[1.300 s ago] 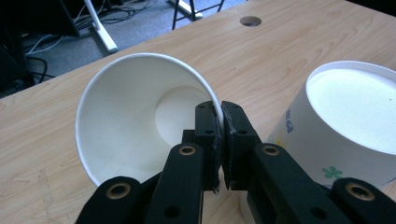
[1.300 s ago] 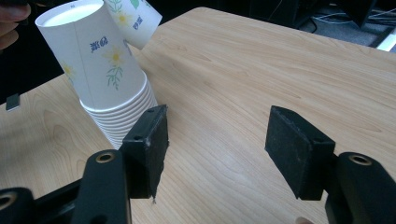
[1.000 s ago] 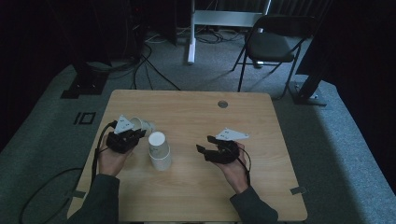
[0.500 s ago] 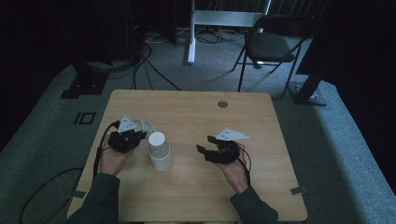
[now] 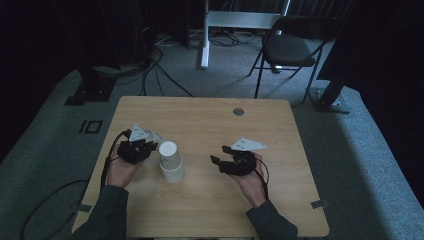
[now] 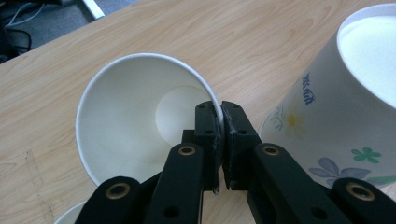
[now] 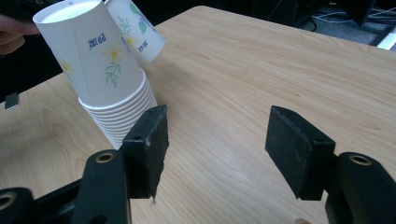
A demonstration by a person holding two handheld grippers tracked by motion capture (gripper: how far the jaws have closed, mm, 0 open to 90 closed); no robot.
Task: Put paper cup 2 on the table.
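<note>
An upside-down stack of flowered paper cups (image 5: 170, 161) stands on the wooden table (image 5: 210, 125) between my hands. My left gripper (image 5: 150, 146) sits just left of the stack, shut on the rim of a single paper cup (image 6: 135, 107); one jaw is inside the cup's wall and one outside (image 6: 220, 135). That cup is tipped, with its mouth facing the left gripper's camera. The stack (image 6: 341, 102) is close beside it on the right. My right gripper (image 5: 219, 155) rests to the right of the stack, open with only bare tabletop between its jaws (image 7: 224, 140). From there the stack (image 7: 102, 70) and the held cup (image 7: 137, 30) show ahead and to the left.
A round cable hole (image 5: 238, 111) sits near the table's far edge. Beyond the table stand a folding chair (image 5: 292, 47) and a white desk leg (image 5: 204, 35), with cables on the grey carpet. Bare wood lies right of and behind the right gripper.
</note>
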